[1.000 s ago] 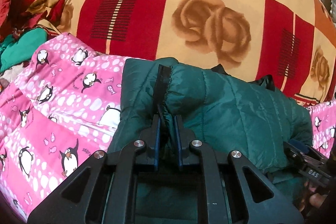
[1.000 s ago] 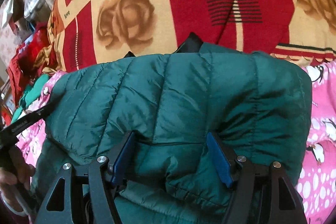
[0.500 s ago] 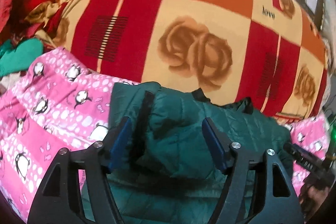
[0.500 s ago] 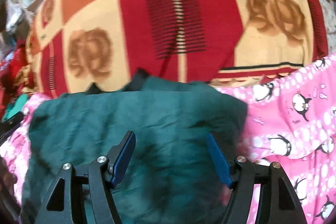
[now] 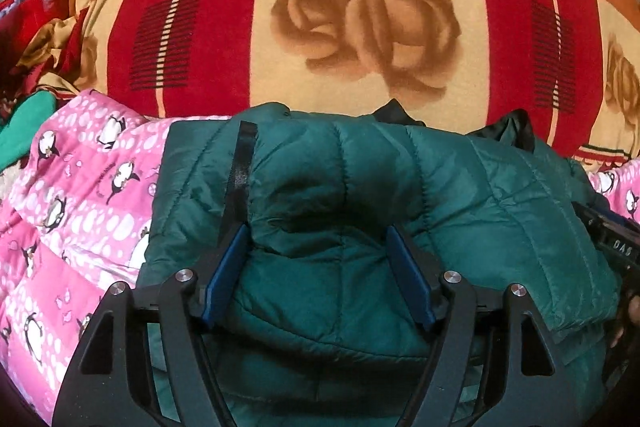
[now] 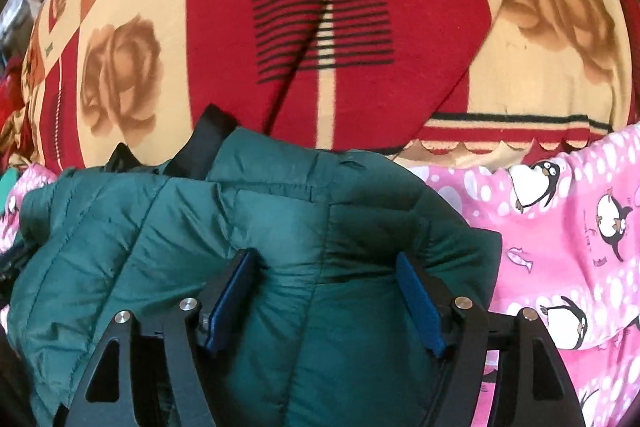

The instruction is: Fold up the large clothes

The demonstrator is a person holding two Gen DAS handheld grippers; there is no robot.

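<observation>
A folded green puffer jacket (image 5: 360,219) lies in a thick bundle on a pink penguin-print quilt (image 5: 80,195), its far edge against a red-and-cream rose blanket (image 5: 360,27) spread behind it. The left gripper (image 5: 318,267) stands wide over the jacket's left part beside the black zipper strip (image 5: 242,163), padding between its blue pads but nothing pinched; the right gripper (image 6: 328,291) stands equally wide over the right part, its pads sunk in the quilted fabric without clamping it. The fold appears laid down, so doing this step well likely means pressing the puffy layers flat and squaring the edges before lifting away, since the slippery stuffed shell may spring open. A second ago the left jaws were pinched shut on the zipper edge; they have just been opening, letting that edge go, while the right jaws were already about this wide. Black lining (image 6: 208,131) pokes out at the far edge.
</observation>
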